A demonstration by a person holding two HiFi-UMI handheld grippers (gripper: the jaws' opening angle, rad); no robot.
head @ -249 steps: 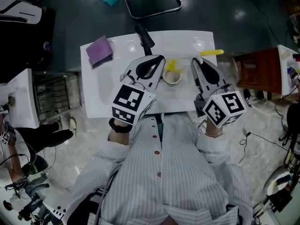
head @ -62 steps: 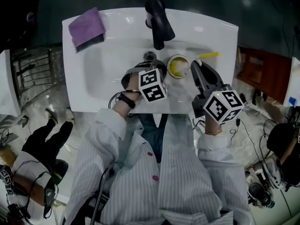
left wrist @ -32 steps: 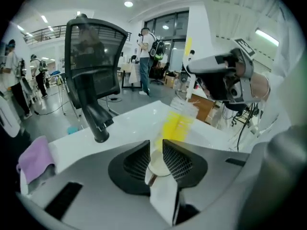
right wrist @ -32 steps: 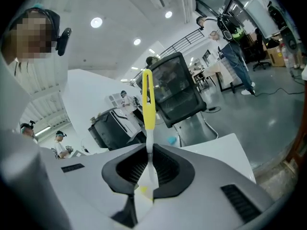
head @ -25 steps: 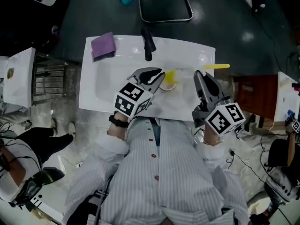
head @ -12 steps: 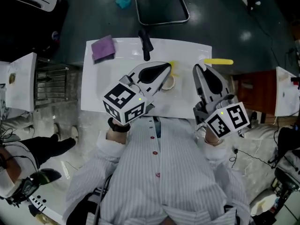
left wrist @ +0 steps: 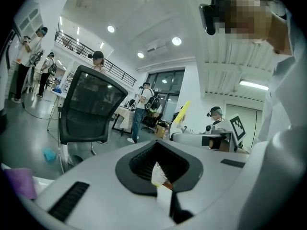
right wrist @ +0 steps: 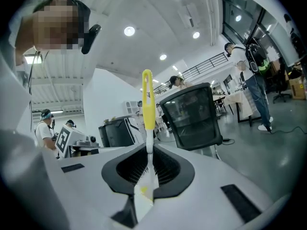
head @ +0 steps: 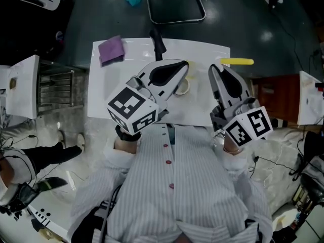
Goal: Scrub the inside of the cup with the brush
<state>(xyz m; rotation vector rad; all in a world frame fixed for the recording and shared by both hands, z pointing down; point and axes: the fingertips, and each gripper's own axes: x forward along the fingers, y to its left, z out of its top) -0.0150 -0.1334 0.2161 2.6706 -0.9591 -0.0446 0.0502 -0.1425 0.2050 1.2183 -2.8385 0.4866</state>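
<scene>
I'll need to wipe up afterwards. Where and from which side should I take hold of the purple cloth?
The purple cloth lies flat on the sink's back left corner, clear of the faucet. Likely best: come straight down from above and pinch its near edge, since a flat sheet offers no side to clamp.

a purple cloth (head: 111, 49) lies on the white sink's (head: 101, 97) far left corner, a black faucet (head: 158, 43) nearby.

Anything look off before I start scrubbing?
Possibly the brush: the right gripper has its fingers shut on its pale lower end, and the yellow handle points out past them, so no bristles show free. The left gripper is shut on the rim of the cup.
</scene>
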